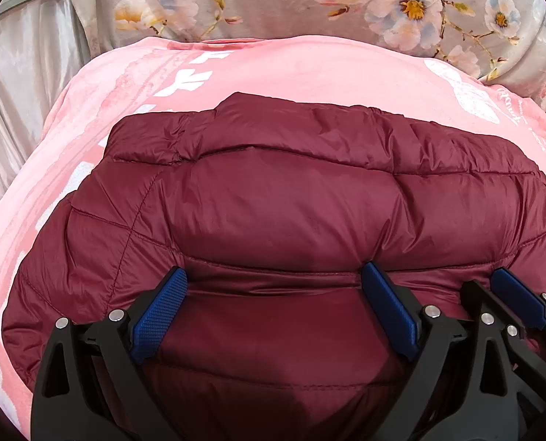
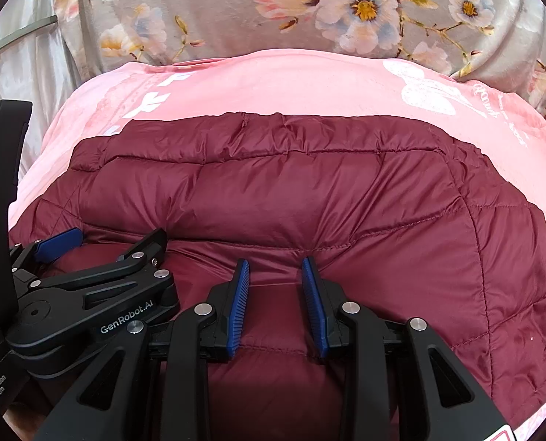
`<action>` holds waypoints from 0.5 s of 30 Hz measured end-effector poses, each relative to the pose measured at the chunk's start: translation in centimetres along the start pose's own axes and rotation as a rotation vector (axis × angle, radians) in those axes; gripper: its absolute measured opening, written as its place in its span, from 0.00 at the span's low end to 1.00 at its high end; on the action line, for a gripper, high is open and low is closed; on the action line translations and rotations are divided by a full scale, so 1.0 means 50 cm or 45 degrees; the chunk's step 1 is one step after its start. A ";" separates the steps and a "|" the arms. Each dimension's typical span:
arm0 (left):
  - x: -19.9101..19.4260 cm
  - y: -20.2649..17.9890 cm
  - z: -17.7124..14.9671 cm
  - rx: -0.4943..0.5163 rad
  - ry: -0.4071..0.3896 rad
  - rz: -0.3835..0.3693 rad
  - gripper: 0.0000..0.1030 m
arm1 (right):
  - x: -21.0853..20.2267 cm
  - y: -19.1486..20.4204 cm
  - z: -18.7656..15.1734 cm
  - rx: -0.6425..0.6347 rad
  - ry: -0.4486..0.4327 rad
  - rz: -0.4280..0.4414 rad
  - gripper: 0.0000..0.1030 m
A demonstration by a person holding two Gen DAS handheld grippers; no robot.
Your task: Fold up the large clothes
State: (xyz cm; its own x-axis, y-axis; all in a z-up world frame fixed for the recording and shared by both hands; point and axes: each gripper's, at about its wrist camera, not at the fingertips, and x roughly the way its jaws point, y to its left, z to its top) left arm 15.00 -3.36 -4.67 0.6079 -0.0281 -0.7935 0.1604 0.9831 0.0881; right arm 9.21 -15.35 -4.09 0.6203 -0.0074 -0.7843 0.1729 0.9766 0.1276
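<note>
A maroon quilted puffer jacket (image 1: 291,202) lay on a pink blanket (image 1: 273,70). The left tool (image 1: 274,283) stood spread over its near fold. The right tool (image 2: 275,268), narrower, pinched a ridge of that fold.

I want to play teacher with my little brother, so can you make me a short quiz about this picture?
1. True or false: the jacket lies on a pink blanket.
2. What colour are the gripper pads? A red, B blue, C green.
3. Fill in: of the left gripper and the right gripper, the ____ one has its fingers wider apart.

Key: 1 true; 2 B; 3 left.
</note>
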 end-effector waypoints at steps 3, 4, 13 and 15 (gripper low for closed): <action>0.000 0.003 0.001 -0.011 0.001 -0.013 0.92 | 0.000 0.001 0.000 -0.001 0.000 -0.001 0.30; 0.000 0.004 0.001 -0.015 0.001 -0.018 0.92 | 0.000 0.000 0.000 0.001 0.000 0.001 0.30; -0.096 0.095 -0.019 -0.170 -0.028 -0.111 0.92 | -0.055 -0.011 0.001 0.088 0.006 0.071 0.51; -0.140 0.167 -0.034 -0.289 -0.042 -0.108 0.93 | -0.079 -0.001 -0.004 0.101 0.005 0.114 0.51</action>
State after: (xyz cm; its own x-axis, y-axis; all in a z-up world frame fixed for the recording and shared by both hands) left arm 10.75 5.34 0.58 0.6255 -0.1146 -0.7718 0.0352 0.9923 -0.1189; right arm 6.58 -15.32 -1.11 0.6330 0.0797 -0.7700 0.1772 0.9534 0.2444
